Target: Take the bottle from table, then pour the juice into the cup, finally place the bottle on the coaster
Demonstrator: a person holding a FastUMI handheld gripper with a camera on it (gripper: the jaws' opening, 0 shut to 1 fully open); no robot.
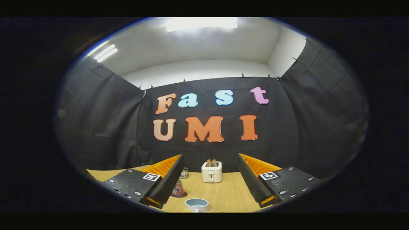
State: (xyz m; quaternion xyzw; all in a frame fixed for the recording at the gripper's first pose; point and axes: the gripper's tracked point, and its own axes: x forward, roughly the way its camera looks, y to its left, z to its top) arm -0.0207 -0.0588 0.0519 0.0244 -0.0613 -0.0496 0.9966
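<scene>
The bottle point(179, 189) stands on the table point(227, 195), half hidden behind your left finger. It seems to sit on a dark round mat point(182, 195), maybe the coaster. The cup point(197, 203) waits close by, open side up, so juice can go in. Your gripper point(209, 155) is spread wide, holding nothing, roomy enough for a bottle. A toaster point(211, 172) stands beyond.

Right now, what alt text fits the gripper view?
The tool is open and holds nothing, its fingers wide apart above a wooden table. Between them sits a cup, with a toaster beyond; the bottle stands on a coaster beside the left finger.
</scene>
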